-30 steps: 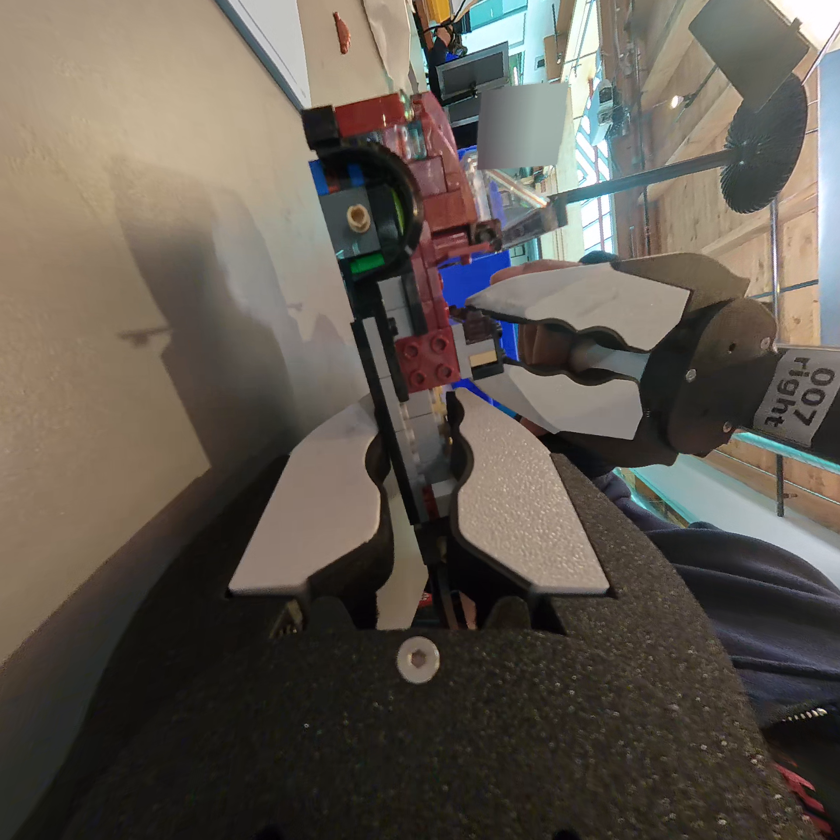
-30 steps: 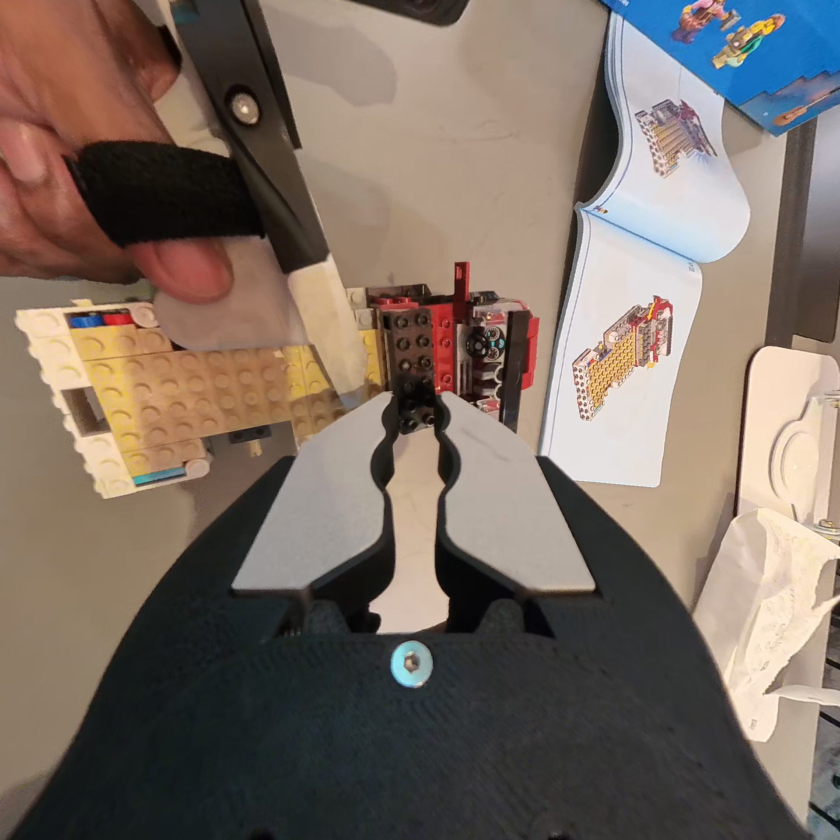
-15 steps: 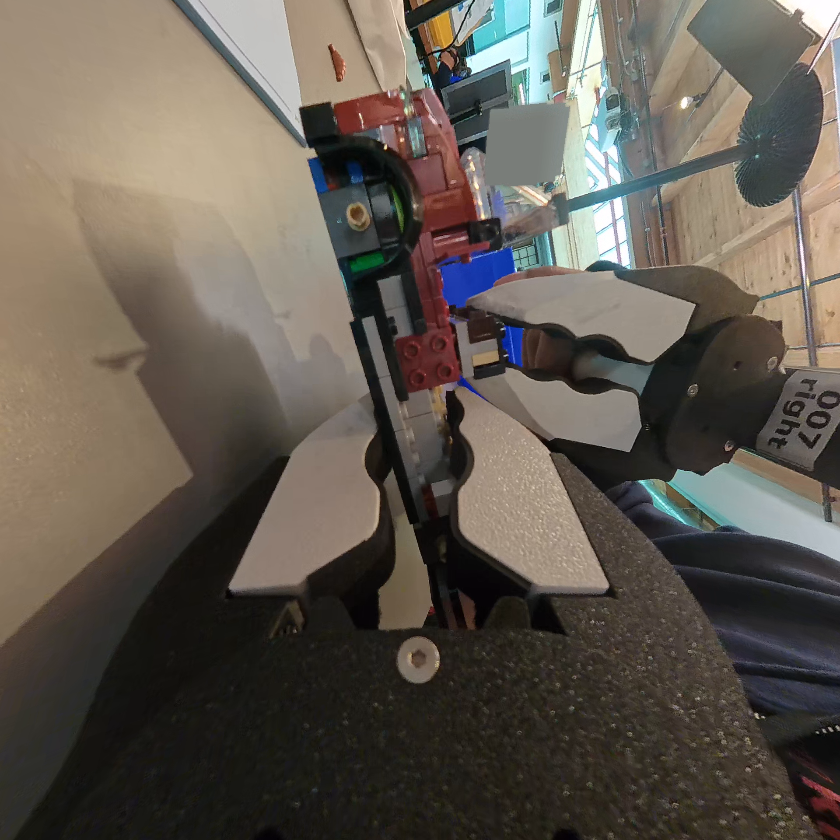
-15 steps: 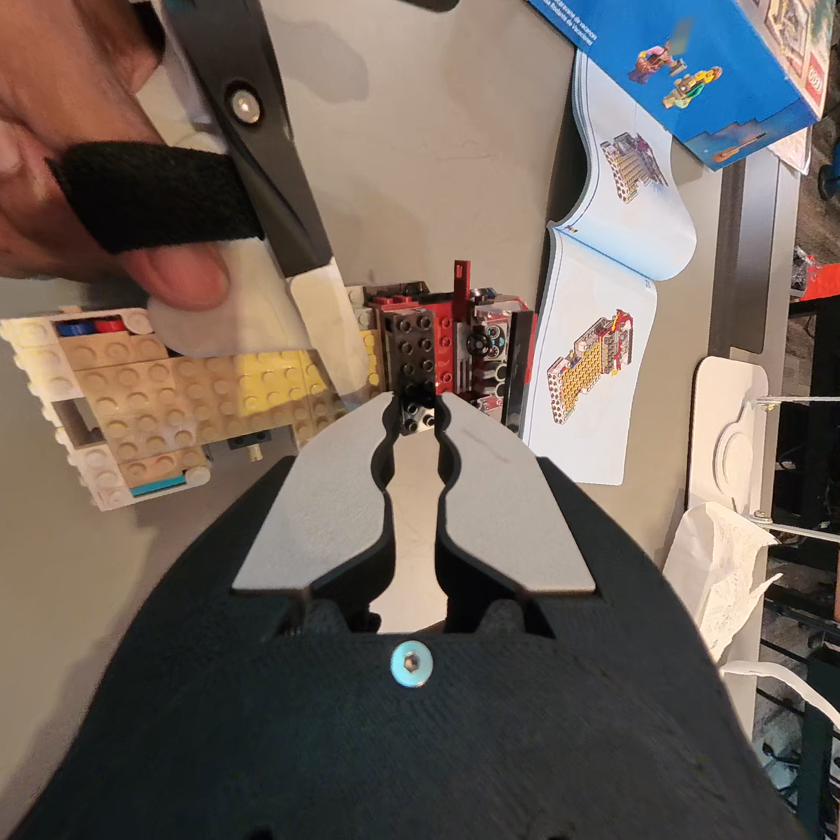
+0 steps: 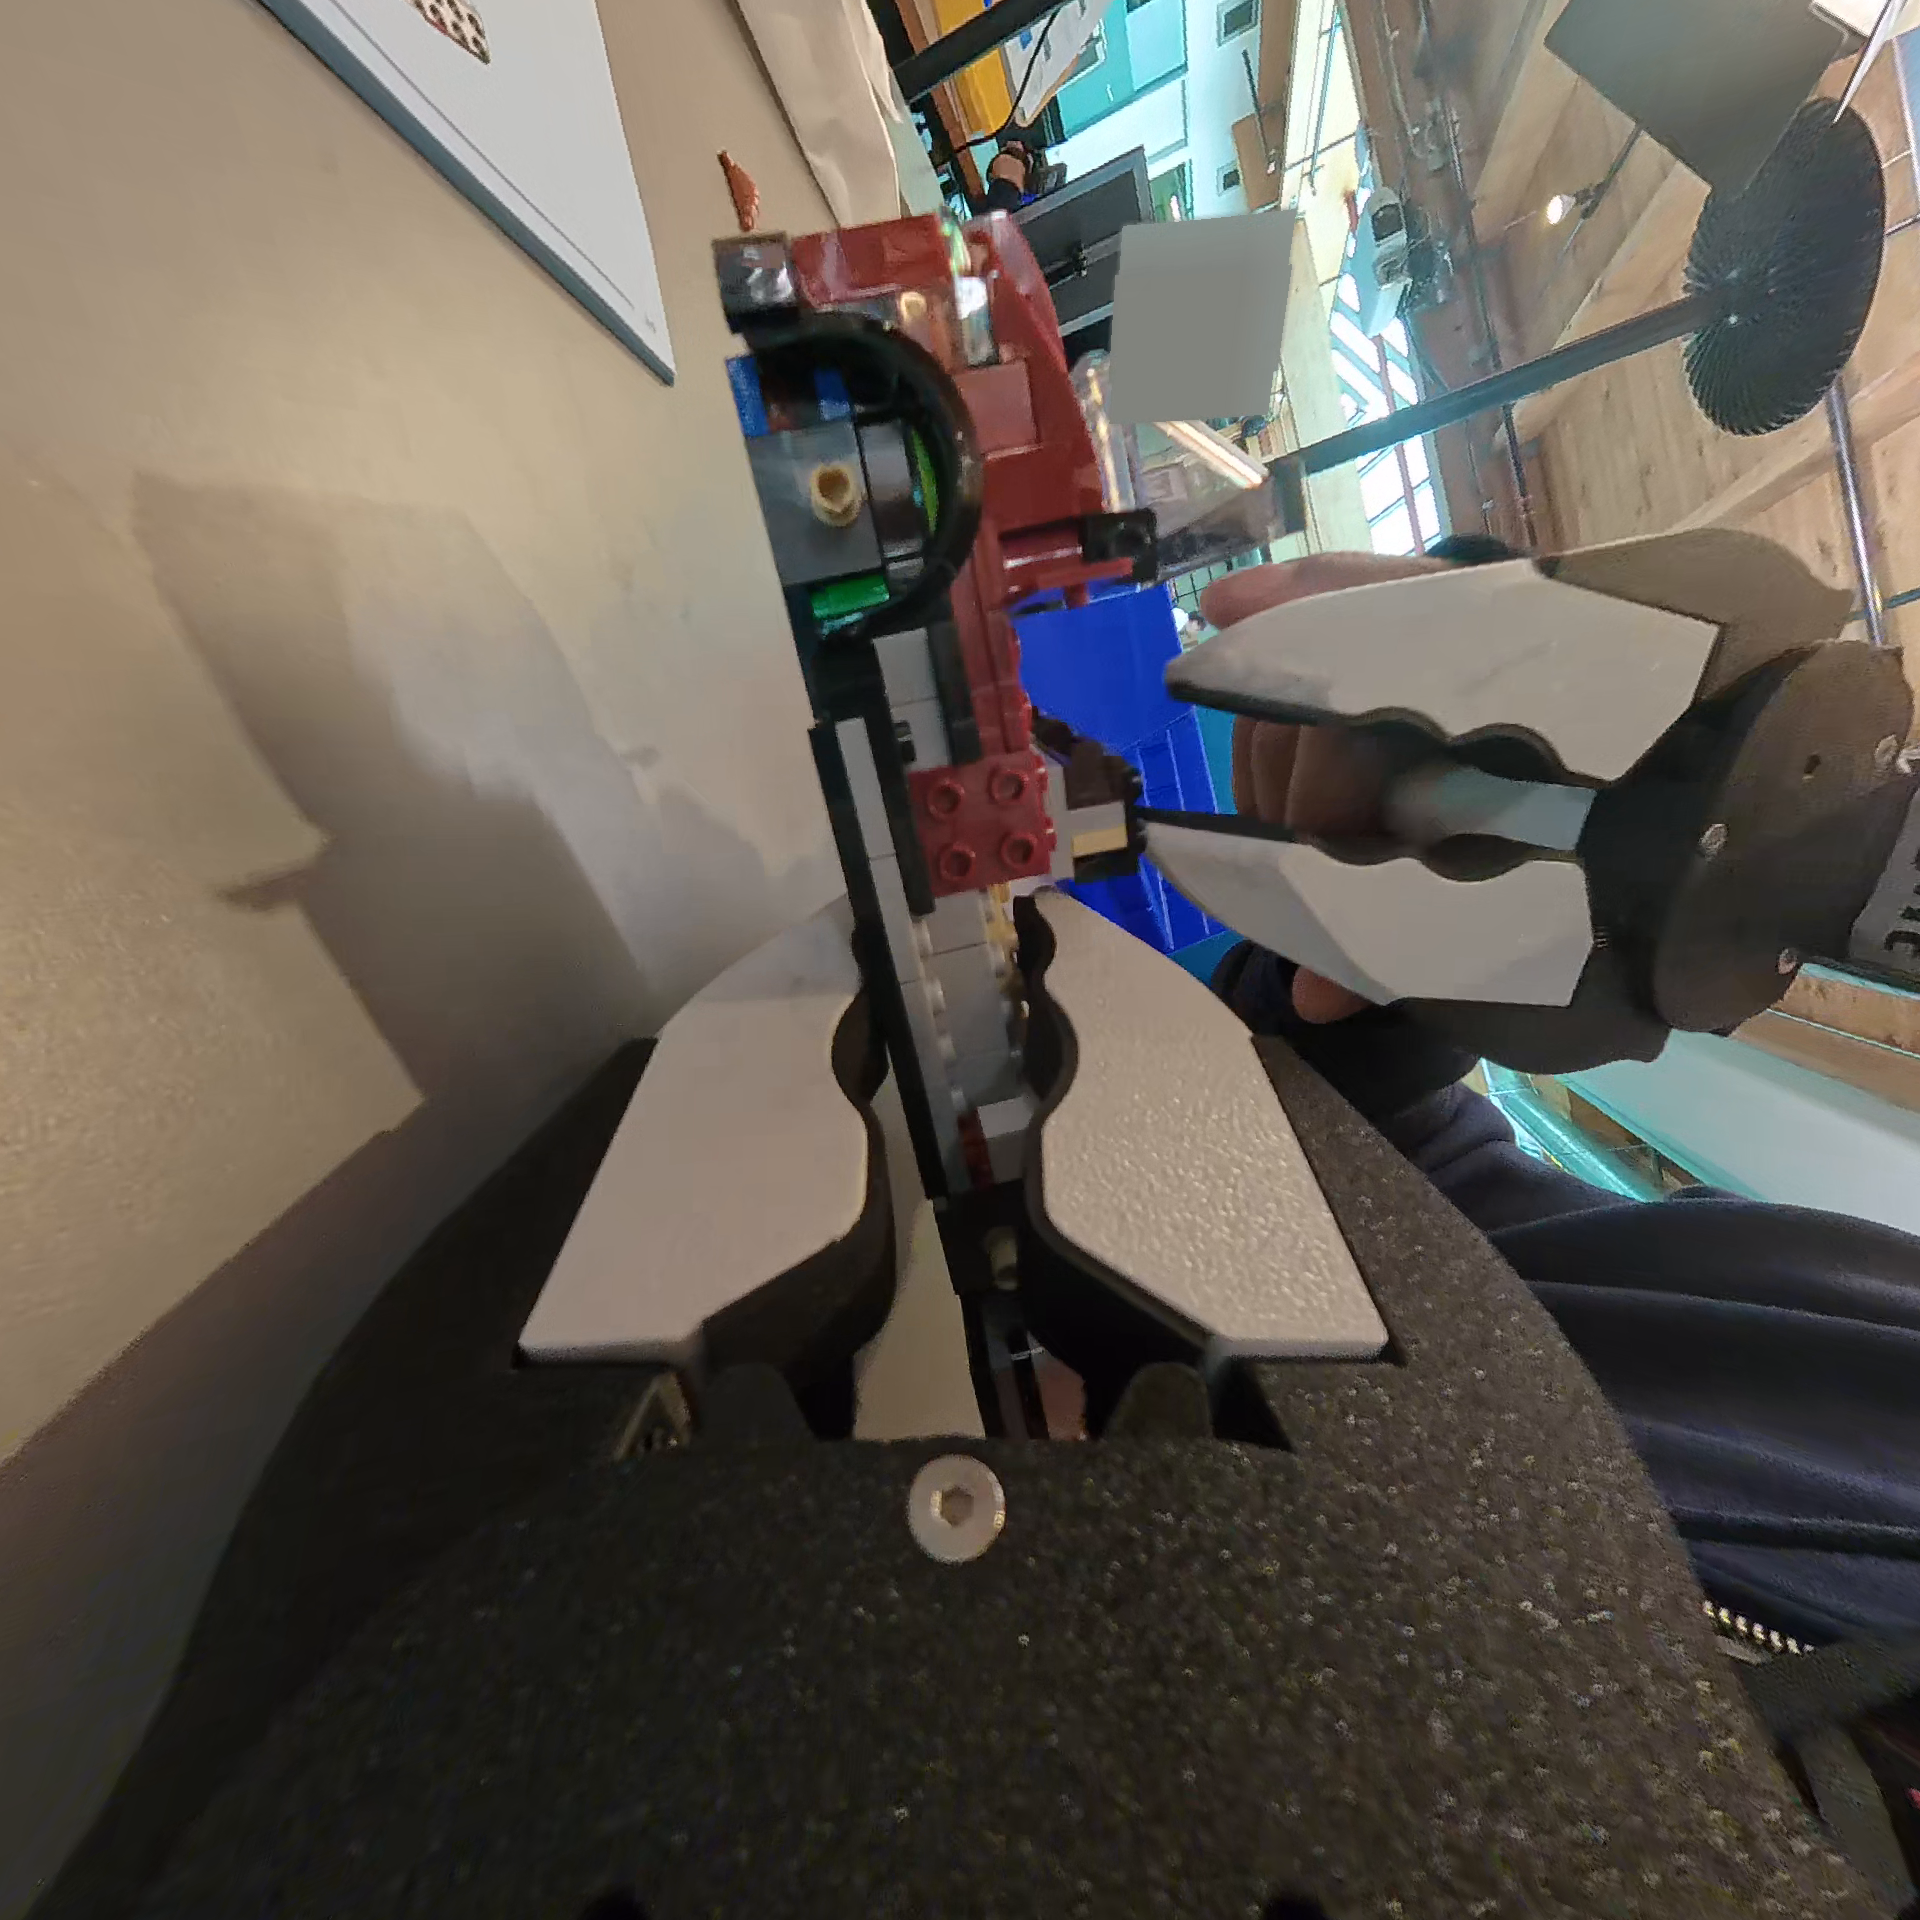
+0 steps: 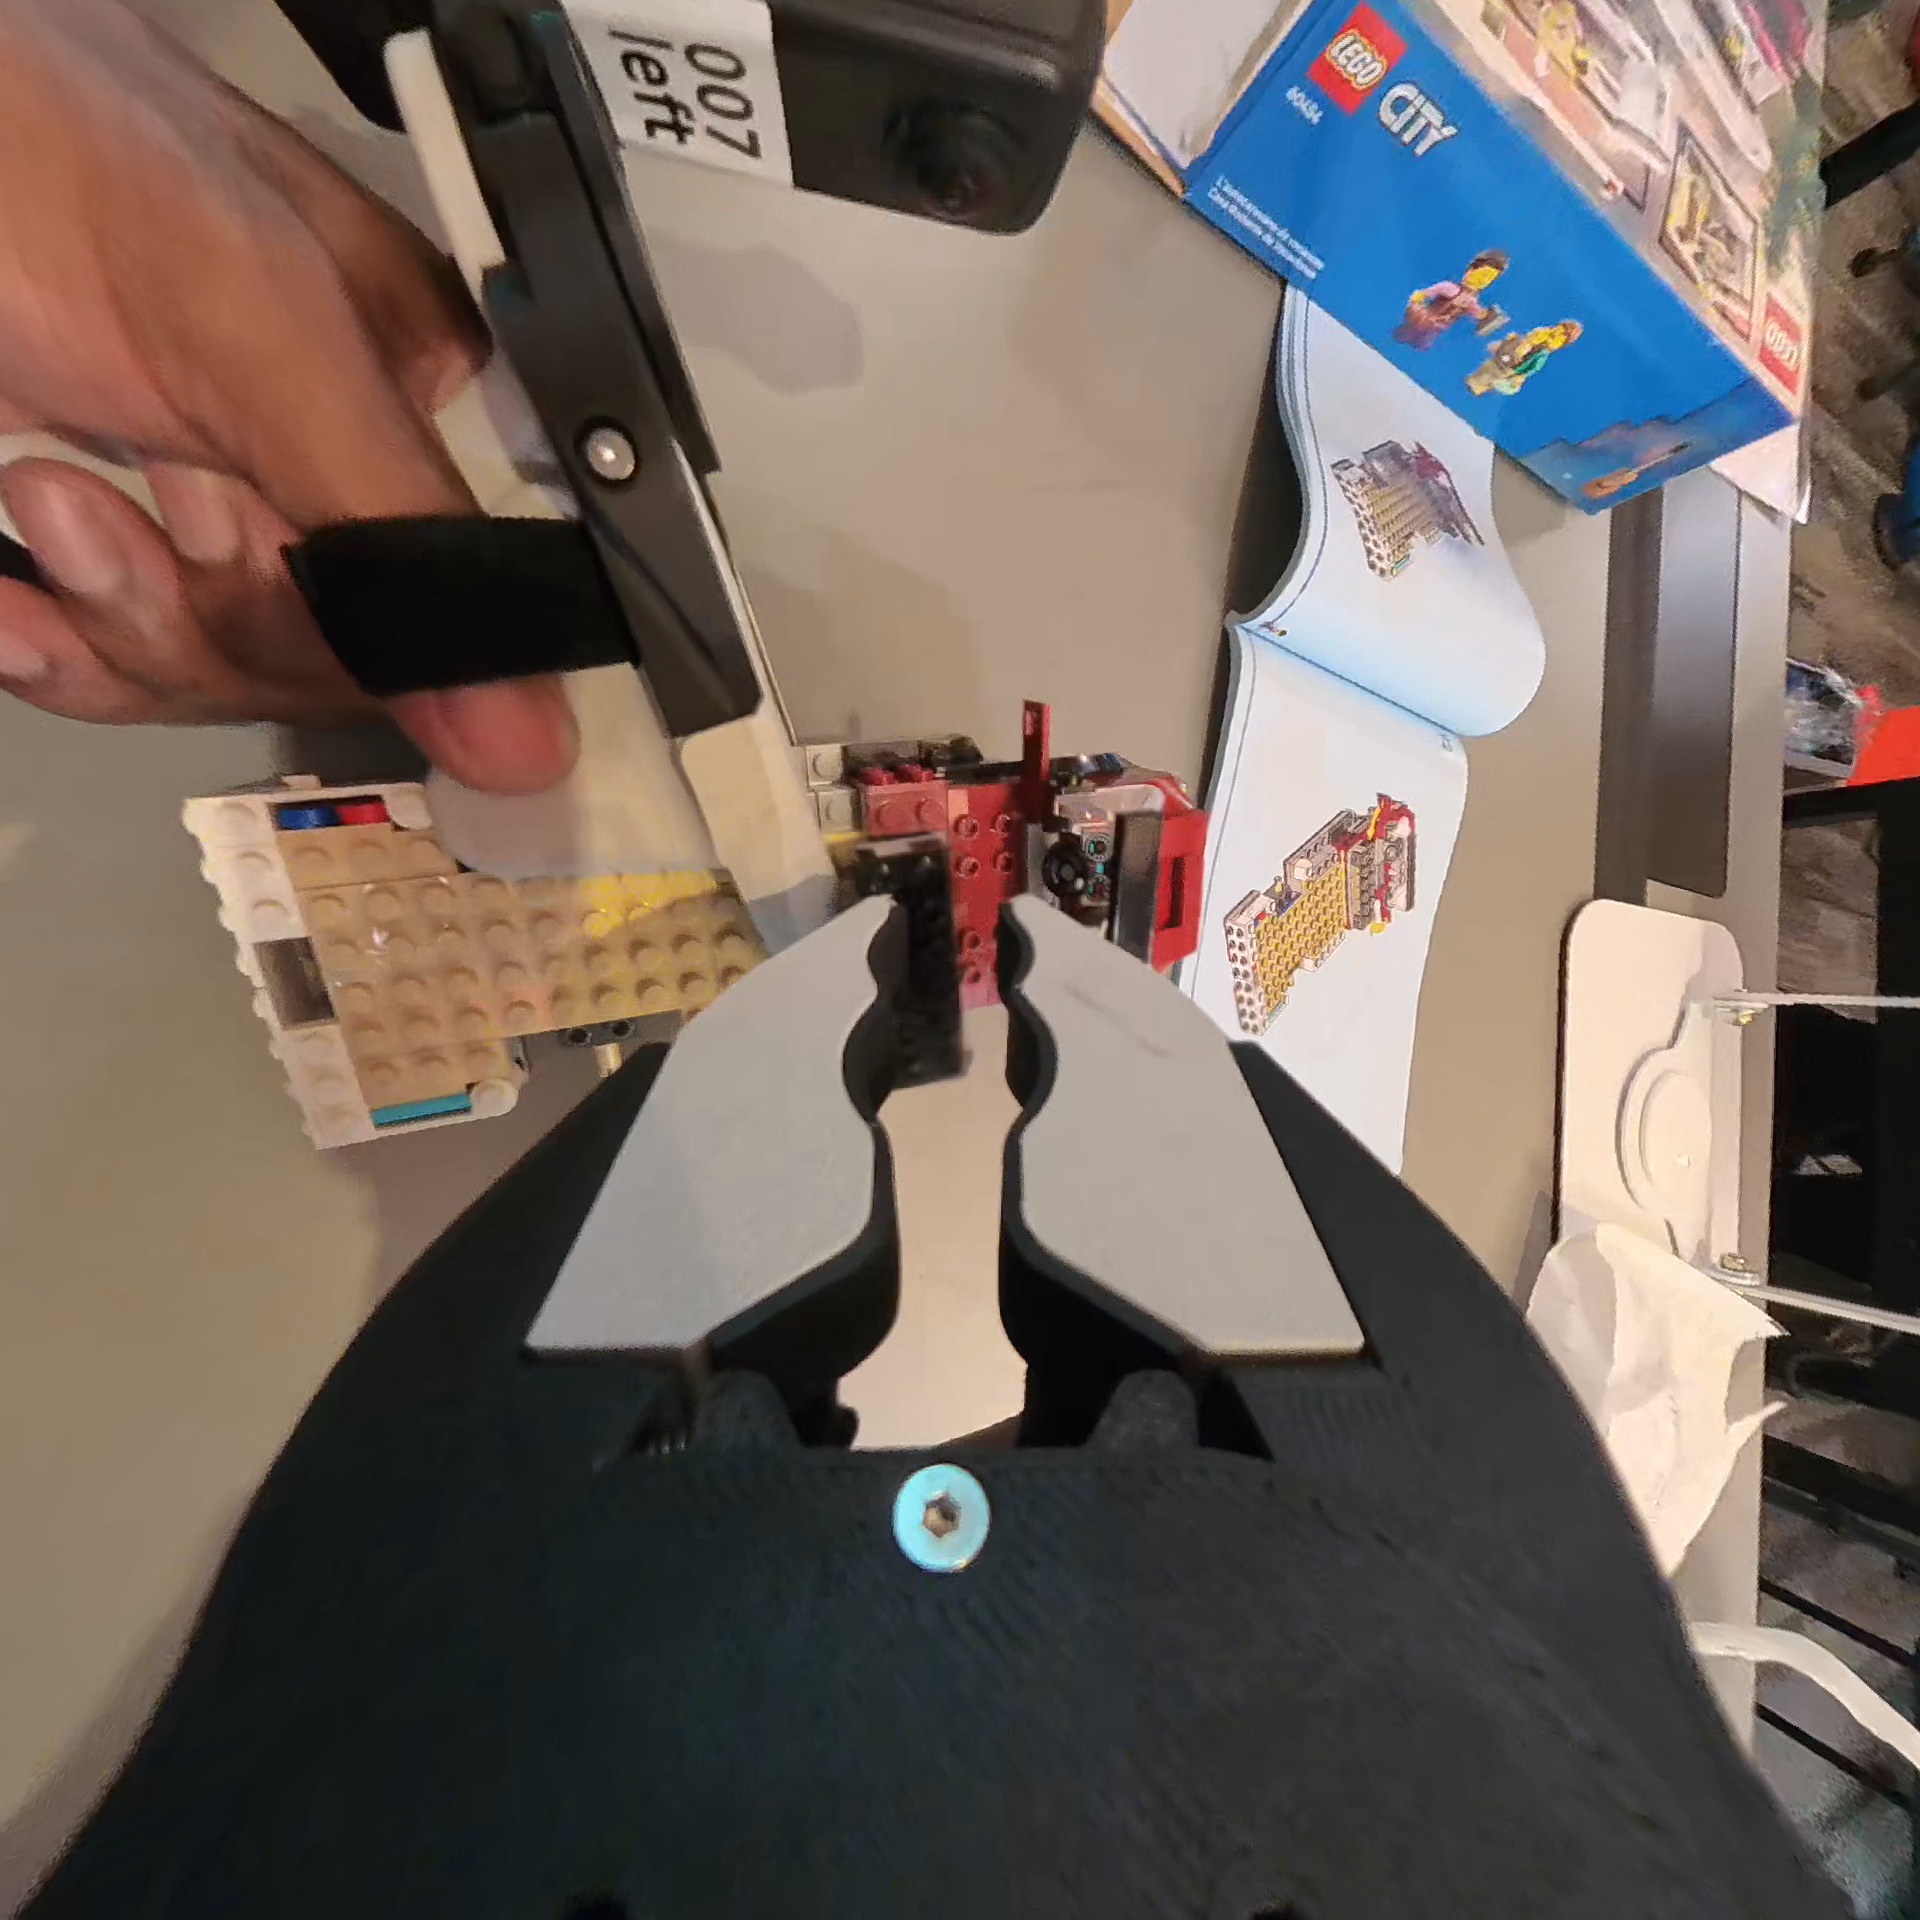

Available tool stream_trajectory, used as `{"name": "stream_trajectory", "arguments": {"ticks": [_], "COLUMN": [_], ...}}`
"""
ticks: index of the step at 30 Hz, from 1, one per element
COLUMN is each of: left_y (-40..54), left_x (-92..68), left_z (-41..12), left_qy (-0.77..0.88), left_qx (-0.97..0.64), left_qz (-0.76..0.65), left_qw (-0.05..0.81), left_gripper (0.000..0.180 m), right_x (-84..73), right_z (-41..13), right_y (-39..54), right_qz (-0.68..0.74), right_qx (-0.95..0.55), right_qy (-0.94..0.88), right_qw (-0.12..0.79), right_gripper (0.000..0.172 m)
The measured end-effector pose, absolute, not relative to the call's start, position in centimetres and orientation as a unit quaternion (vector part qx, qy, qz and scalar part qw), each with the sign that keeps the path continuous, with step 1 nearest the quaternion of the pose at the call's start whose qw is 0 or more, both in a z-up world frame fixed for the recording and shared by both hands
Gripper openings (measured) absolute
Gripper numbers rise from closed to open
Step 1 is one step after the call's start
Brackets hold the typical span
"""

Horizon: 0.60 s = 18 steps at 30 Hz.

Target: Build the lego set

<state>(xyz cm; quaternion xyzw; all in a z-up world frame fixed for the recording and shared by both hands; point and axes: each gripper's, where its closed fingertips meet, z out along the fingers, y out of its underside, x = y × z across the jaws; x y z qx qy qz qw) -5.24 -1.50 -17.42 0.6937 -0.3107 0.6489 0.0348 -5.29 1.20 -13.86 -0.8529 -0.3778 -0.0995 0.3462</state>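
Note:
My left gripper is shut on a brick model, its pads clamped on the grey and black plates at the model's edge. The model has a dark red cab and a tan studded floor. A small black plate sits on the dark red part. My right gripper is open around this plate, with a gap at the right pad. In the left wrist view the right gripper stands just off the plate, fingers apart. The left gripper also shows in the right wrist view.
A blue toy box and an open instruction booklet lie on the grey table to the right. A white holder and crumpled paper are at the far right. A hand grips the left tool. My hands' fingertips stand some 4 cm from each other.
My right gripper's fingers have parted from the black plate, and it has drawn back a little from the model. The left gripper keeps its hold on the model.

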Motion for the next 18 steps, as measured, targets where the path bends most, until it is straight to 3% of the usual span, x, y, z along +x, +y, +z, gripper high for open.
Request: {"name": "stream_trajectory", "arguments": {"ticks": [4, 13, 18], "left_y": [-1.29, -1.60, -1.49], "left_x": [-5.21, -5.28, -5.42], "left_z": [-17.52, -17.34, -16.94], "left_qy": [-0.284, -0.261, -0.231], "left_qx": [0.695, 0.681, 0.667], "left_qz": [0.658, 0.678, 0.699], "left_qw": [0.055, 0.093, 0.116], "left_gripper": [0.023, 0.023, 0.023], "right_x": [-5.93, -5.66, -5.73], "right_z": [-14.56, -14.47, -14.17], "right_y": [1.35, 1.68, 1.92], "right_qz": [-0.082, -0.024, 0.012], "right_qx": [-0.852, -0.864, -0.870], "right_qy": [-0.380, -0.346, -0.327], "right_qw": [0.350, 0.364, 0.370], "right_gripper": [0.000, 0.000, 0.010]}}
